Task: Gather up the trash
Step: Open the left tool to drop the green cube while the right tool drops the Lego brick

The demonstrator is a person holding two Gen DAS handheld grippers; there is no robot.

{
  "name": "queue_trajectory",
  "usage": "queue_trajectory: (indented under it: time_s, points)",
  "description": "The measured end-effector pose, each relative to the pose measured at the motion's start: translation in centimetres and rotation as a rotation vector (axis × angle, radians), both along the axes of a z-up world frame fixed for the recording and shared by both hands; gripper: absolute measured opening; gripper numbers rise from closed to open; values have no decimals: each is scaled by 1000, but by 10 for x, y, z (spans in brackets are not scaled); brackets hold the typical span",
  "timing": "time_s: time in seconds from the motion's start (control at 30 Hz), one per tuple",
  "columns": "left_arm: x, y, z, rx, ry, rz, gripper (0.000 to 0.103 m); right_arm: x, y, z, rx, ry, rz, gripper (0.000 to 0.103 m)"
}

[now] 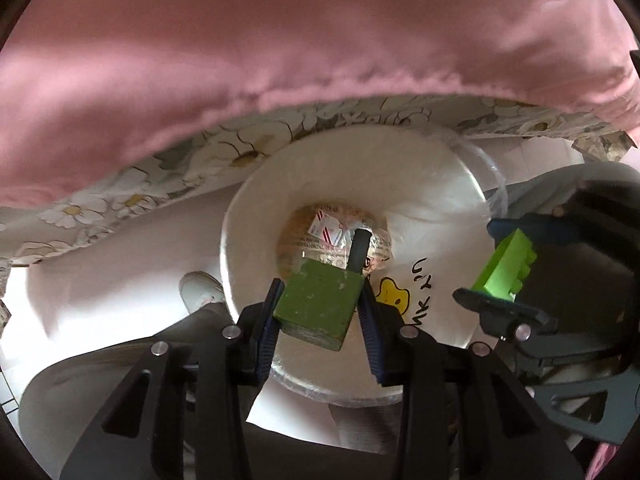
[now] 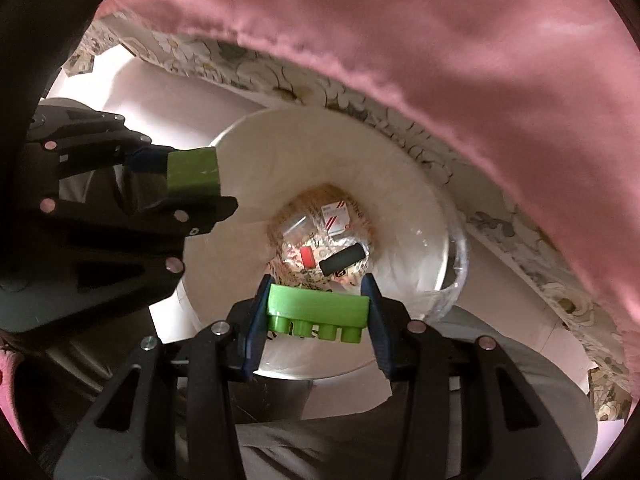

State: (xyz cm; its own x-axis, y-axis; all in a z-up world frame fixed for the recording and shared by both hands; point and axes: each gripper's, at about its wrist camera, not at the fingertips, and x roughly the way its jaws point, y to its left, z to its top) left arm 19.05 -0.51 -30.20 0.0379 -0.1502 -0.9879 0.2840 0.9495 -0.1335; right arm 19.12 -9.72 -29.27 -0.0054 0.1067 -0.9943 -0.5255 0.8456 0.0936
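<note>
Both grippers hang over a white trash bin (image 1: 256,216) lined with a clear bag. My left gripper (image 1: 320,304) is shut on a dark green wooden block (image 1: 316,304); it also shows in the right wrist view (image 2: 193,172). My right gripper (image 2: 318,308) is shut on a bright green toy brick (image 2: 320,312) with studs, also seen in the left wrist view (image 1: 505,266). At the bin's bottom lie wrappers (image 2: 340,214), a black cylinder (image 2: 343,260) and a small red piece (image 2: 307,257).
A pink bedspread (image 1: 280,52) over a flower-patterned sheet (image 1: 224,148) hangs just behind the bin. A white shoe (image 1: 200,290) and grey trouser legs (image 2: 500,380) are beside the bin on a pale floor (image 1: 120,248).
</note>
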Motion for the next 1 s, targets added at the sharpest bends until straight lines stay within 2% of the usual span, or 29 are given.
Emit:
queue_trajectory:
  time_s: [0.27, 0.7, 1.0]
  points:
    - [7, -3, -33, -30, 94, 35, 39, 6, 6, -21, -1, 69, -9, 45]
    - [18, -9, -81, -46, 216, 73, 39, 17, 4, -78, -6, 227, -55, 45]
    - [28, 0, -113, -96, 315, 176, 39, 24, 2, -107, -21, 305, -98, 45]
